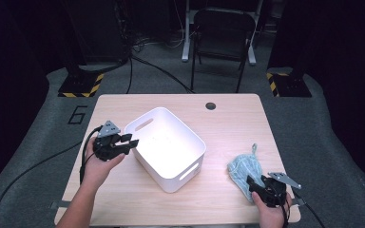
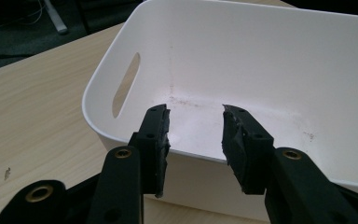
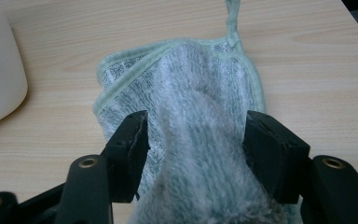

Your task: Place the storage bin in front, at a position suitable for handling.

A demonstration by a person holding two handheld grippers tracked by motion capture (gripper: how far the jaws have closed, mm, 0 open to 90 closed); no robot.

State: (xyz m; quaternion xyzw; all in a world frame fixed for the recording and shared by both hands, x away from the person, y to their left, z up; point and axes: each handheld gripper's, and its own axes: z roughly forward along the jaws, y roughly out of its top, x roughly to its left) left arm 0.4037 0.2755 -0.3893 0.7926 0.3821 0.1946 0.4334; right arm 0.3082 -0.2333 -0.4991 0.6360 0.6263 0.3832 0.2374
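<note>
nearest the person, the right hand-held gripper [image 1: 255, 184] rests at the front right corner of the bench [image 1: 228, 118]. its jaws stand apart on either side of a raised fold of the towel [image 3: 186, 121], a pale green fluffy cloth with a hanging loop [image 3: 233, 18] at its far corner. the pads [image 3: 133, 140] look close to the pile, but i cannot tell whether they press on it, so i read this as jaws spread around the cloth rather than clamped on it. the towel lies crumpled flat on the wood, just beside the white basket [image 1: 166, 147] but clear of it.

further in, on the left, the left hand-held gripper [image 1: 129, 142] hovers at the basket's near rim [image 2: 135, 140], jaws apart with nothing between them, straddling the wall without gripping it. the basket stands upright in the middle of the bench, tilted diagonally to its edges, and is bare inside.

the step in hand looks like taking hold of the towel to put it in the basket. next the right jaws would need to close firmly on the fold, lift it free of the bench and carry it left over the rim, while the left steadies the basket.
</note>
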